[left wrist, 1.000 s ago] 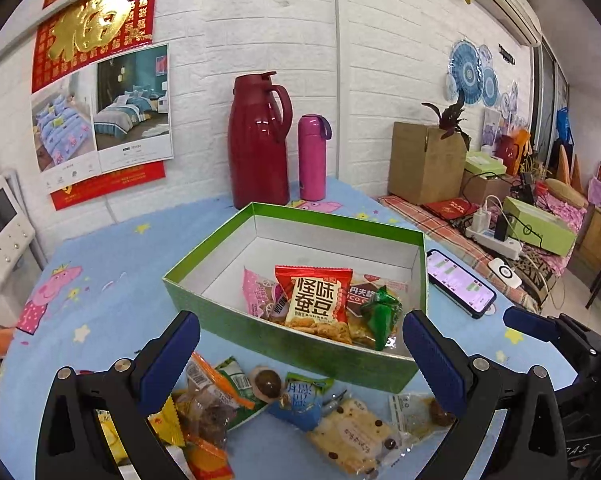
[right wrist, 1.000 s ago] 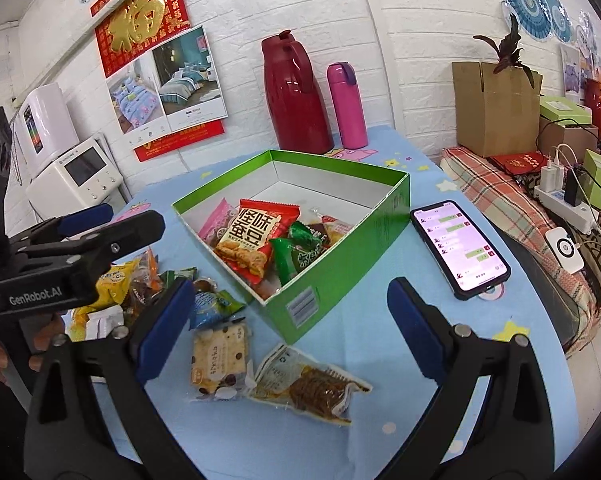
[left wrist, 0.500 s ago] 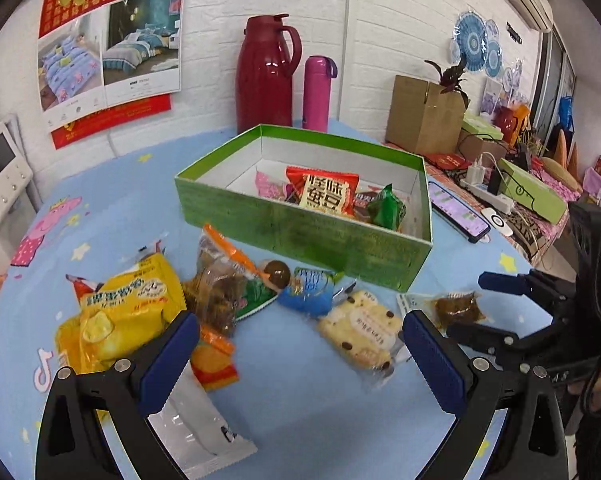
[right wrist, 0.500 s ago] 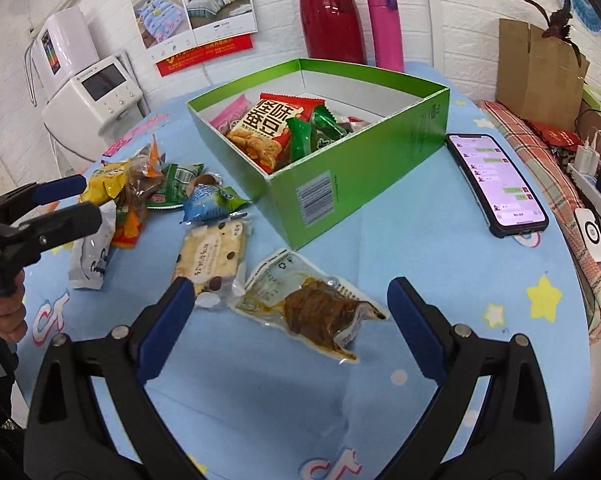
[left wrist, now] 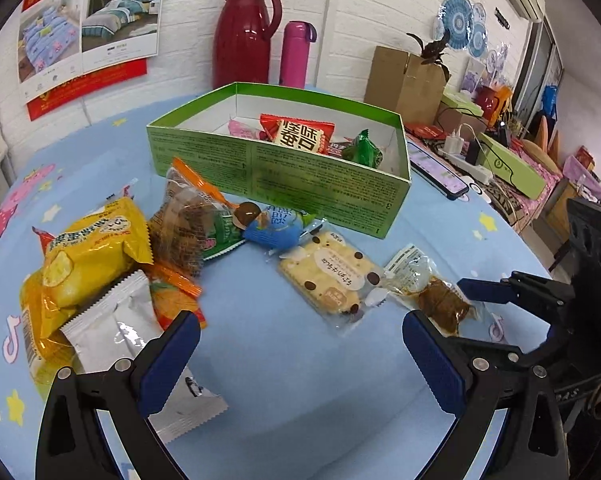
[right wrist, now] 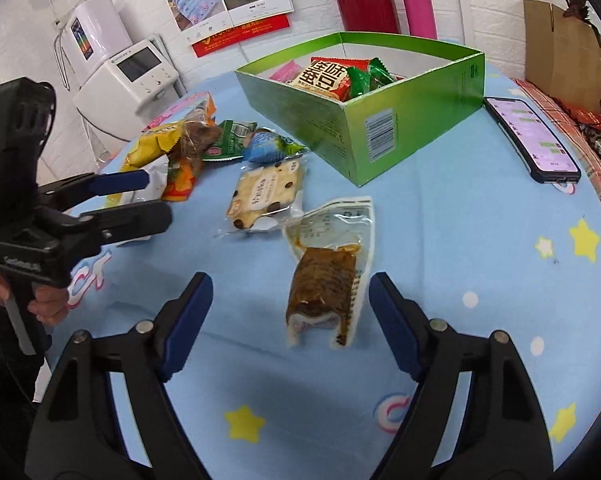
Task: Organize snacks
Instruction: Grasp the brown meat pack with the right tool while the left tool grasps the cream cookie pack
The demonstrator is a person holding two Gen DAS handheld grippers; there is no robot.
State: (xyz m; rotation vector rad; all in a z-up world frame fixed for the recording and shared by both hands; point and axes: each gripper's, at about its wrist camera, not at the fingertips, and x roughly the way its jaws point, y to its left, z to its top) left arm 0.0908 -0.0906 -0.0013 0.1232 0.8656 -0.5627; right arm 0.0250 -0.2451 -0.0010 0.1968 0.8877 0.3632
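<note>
Risk: right gripper (right wrist: 290,312), fingers spread wide and empty, straddles the clear brown-snack packet (right wrist: 326,280) lying flat on the tablecloth (right wrist: 440,220) near the green box (right wrist: 380,120); slippery film could slide out on closing; left gripper (left wrist: 300,344) wide, empty.

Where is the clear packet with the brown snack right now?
In the right wrist view the brown snack packet lies flat on the blue tablecloth, ahead of the open right gripper, beside the biscuit packet.
</note>
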